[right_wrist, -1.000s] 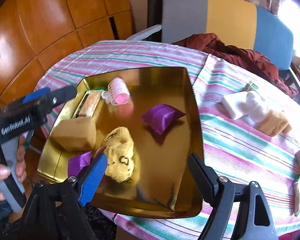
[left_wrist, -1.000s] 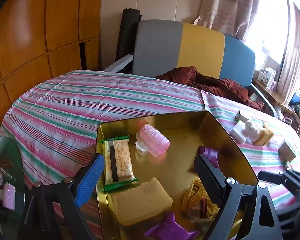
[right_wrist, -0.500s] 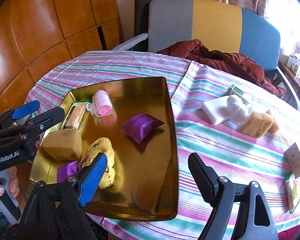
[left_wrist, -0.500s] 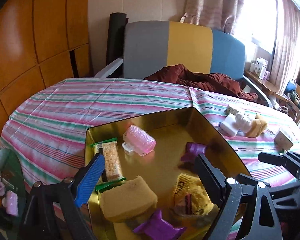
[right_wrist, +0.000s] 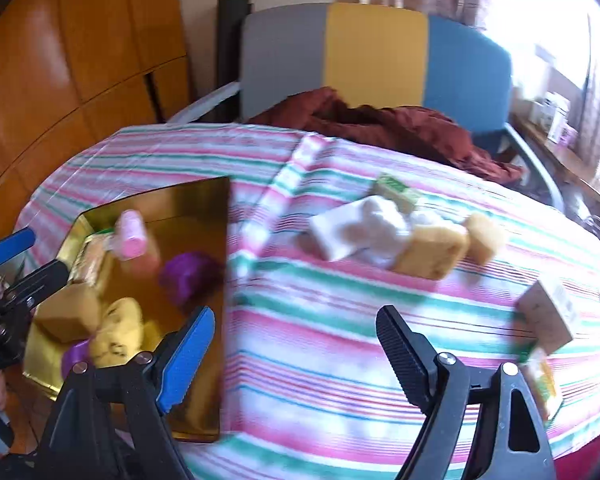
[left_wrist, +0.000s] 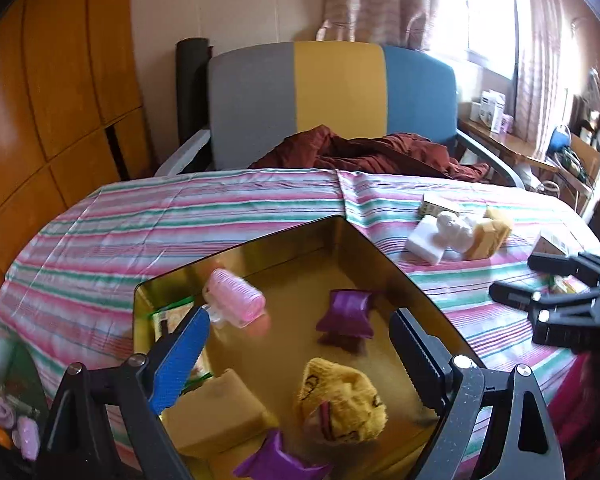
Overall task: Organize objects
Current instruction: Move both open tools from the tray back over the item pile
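A gold tray [left_wrist: 384, 256] on the striped tablecloth holds a pink hair roller [left_wrist: 236, 304], a purple pouch [left_wrist: 346, 314], a yellow plush [left_wrist: 340, 404], a tan sponge [left_wrist: 216, 416], a wrapped snack bar [left_wrist: 172, 320] and a second purple pouch [left_wrist: 280, 460]. My left gripper [left_wrist: 299, 314] hangs open and empty over the tray. My right gripper [right_wrist: 296, 316] is open and empty over bare cloth, just right of the tray [right_wrist: 224, 280]. Ahead of it lie a white block [right_wrist: 336, 232], a white soft item [right_wrist: 384, 224], two sponges [right_wrist: 432, 252] and a green box [right_wrist: 396, 190].
A small carton [right_wrist: 548, 316] and a green-yellow packet [right_wrist: 540, 376] lie near the table's right edge. A grey, yellow and blue chair [left_wrist: 336, 96] with a red-brown cloth [left_wrist: 364, 152] stands behind the table. A dark tray of small items [left_wrist: 4, 420] sits low at the left.
My right gripper has swung right, from above the tray to above the cloth, nearer the loose pile. My left gripper has shifted and rolled a little over the tray. Both stay open.
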{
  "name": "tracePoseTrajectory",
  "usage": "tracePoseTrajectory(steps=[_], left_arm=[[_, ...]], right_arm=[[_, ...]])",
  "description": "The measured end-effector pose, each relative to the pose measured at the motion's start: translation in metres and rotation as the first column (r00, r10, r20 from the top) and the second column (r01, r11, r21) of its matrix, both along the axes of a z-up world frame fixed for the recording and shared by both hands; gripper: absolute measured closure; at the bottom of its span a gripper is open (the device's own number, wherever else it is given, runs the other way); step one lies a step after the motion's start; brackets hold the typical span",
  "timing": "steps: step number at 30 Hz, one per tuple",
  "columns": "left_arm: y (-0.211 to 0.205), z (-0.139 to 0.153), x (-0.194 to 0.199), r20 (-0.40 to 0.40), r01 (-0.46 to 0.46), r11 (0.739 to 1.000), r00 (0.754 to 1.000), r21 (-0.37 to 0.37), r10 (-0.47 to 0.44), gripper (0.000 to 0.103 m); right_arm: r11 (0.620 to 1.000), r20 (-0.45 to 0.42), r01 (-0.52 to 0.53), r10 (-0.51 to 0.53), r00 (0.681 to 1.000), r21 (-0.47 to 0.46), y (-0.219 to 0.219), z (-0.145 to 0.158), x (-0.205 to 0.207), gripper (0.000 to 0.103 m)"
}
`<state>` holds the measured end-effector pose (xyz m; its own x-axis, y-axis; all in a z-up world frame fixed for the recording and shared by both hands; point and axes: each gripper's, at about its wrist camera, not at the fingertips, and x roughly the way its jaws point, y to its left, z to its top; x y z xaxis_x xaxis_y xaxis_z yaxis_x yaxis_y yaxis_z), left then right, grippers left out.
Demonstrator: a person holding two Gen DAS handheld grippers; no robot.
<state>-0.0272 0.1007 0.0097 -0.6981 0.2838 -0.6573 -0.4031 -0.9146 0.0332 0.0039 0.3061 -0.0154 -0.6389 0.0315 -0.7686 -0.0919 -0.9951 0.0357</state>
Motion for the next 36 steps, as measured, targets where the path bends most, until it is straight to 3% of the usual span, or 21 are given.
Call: tracePoseTrajectory(steps=[13,17,19,22,25,28,31,36], left_arm=[[0.042,-0.001,0.001,0.000,0.102,0.994,0.995,-0.038,-0.102,0.011],[0.054,-0.004,0.002,0.007,0.127,0.991,0.992,-0.051,-0.127,0.011],[0.061,-0.006,0.002,0.014,0.140,0.988,0.990,-0.057,-0.140,0.011],[0.071,-0.009,0.001,0.025,0.159,0.985,0.987,-0.064,-0.158,0.011],[0.082,-0.012,-0.002,0.044,0.181,0.982,0.983,-0.058,-0.178,0.011],[0.097,-0.015,-0.003,0.061,0.214,0.975,0.976,-0.056,-0.211,0.011],[0.111,-0.018,-0.006,0.093,0.249,0.968,0.965,-0.037,-0.244,0.011],[0.133,-0.022,-0.014,0.129,0.282,0.959,0.952,-0.023,-0.277,0.011]], right_arm=[[0.972,-0.022,0.220,-0.219,0.975,0.077,0.109,0.011,0.001,0.018],[0.938,-0.054,0.332,-0.329,0.943,0.102,0.153,0.012,0.000,0.018],[0.905,-0.070,0.410,-0.404,0.912,0.111,0.179,0.007,0.002,0.018],[0.853,-0.061,0.521,-0.519,0.853,0.030,0.214,-0.003,0.011,0.018],[0.768,-0.032,0.631,-0.637,0.770,-0.112,0.247,-0.006,0.028,0.018],[0.709,-0.011,0.678,-0.693,0.721,-0.194,0.264,-0.008,0.043,0.018],[0.670,0.030,0.698,-0.716,0.698,-0.253,0.273,-0.014,0.049,0.018],[0.675,0.056,0.689,-0.703,0.709,-0.263,0.274,-0.020,0.047,0.018]])
